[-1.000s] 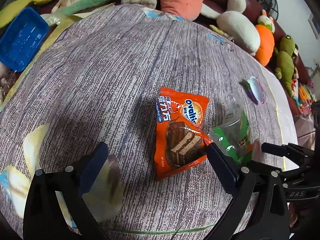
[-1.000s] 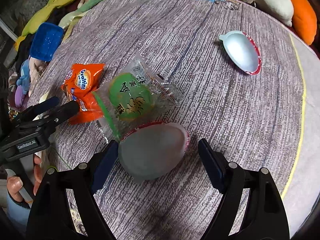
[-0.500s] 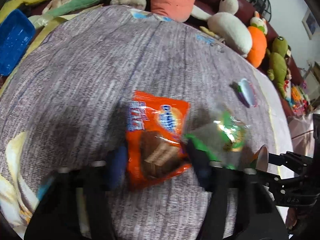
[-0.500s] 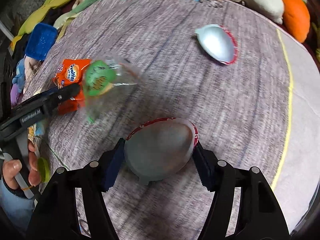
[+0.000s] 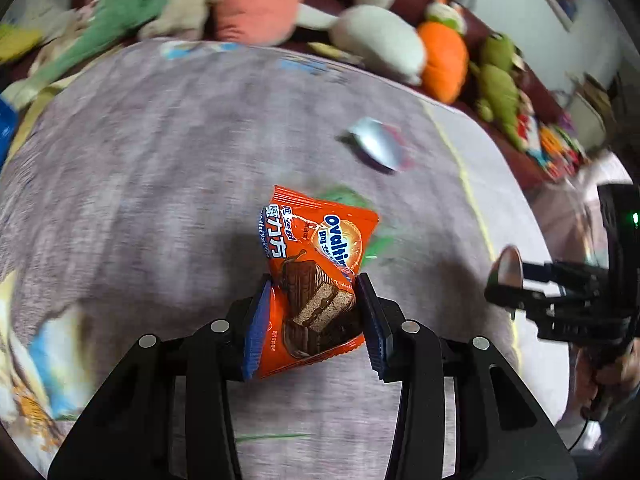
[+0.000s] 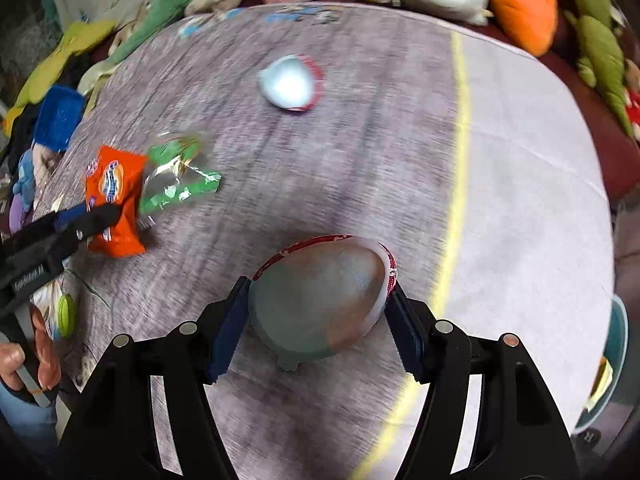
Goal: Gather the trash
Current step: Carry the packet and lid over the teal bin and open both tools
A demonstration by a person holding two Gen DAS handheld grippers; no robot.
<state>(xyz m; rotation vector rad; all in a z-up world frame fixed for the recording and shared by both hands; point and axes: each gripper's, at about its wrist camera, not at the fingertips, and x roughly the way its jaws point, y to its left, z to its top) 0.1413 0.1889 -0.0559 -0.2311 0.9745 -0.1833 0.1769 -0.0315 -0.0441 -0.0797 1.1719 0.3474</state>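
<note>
My left gripper is shut on an orange Ovaltine snack wrapper and holds it above the grey table. The wrapper also shows in the right wrist view. My right gripper is shut on a silver foil lid with a red rim, held above the table. A green and clear wrapper lies on the table beside the orange one; in the left wrist view it is mostly hidden behind it. A second foil lid lies further back, also seen in the left wrist view.
Plush toys line the sofa behind the table. A blue tray sits off the table's left edge. A yellow stripe crosses the tablecloth on the right. A teal-rimmed container shows at the far right.
My left gripper closed on the orange wrapper and lifted it. My right gripper closed on the foil lid and raised it. The green wrapper shifted on the table.
</note>
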